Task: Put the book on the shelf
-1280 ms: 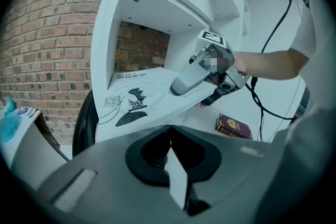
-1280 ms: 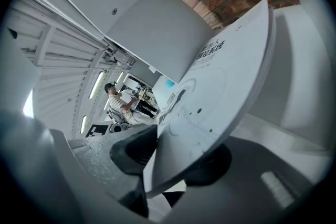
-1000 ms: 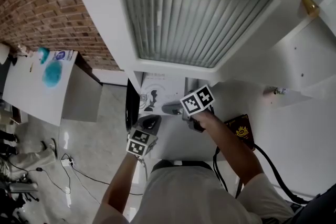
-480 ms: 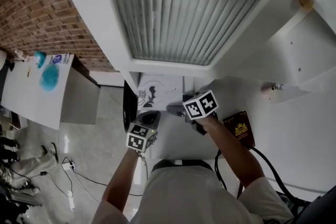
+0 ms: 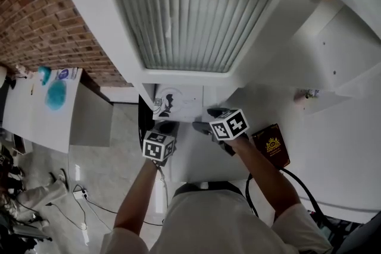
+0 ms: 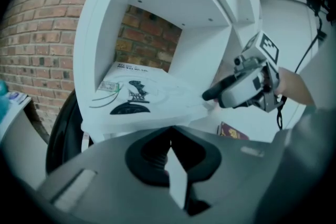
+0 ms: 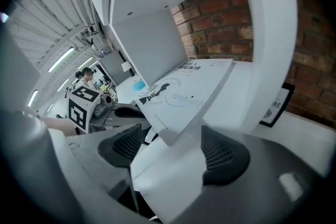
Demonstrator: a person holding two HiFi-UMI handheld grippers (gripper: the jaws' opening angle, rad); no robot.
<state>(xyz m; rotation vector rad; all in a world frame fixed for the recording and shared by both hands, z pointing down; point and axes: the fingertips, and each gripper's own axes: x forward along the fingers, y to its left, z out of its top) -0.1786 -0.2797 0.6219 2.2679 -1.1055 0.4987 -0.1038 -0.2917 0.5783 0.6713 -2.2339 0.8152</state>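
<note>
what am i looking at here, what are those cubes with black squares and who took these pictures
No robot here: a person holds a tool in each hand, each ending in a two-finger claw. The patterned cubes belong to those tools. One picture comes from a camera on the person's head, looking down; the other two from cameras riding on each tool, looking along its claw. A white book with a black drawing lies partly in an open white shelf. The right claw is open, the book's near corner inside it. The left claw is shut at the book's near edge; whether it pinches anything I cannot tell. A dark red booklet lies on the white top to the right.
</note>
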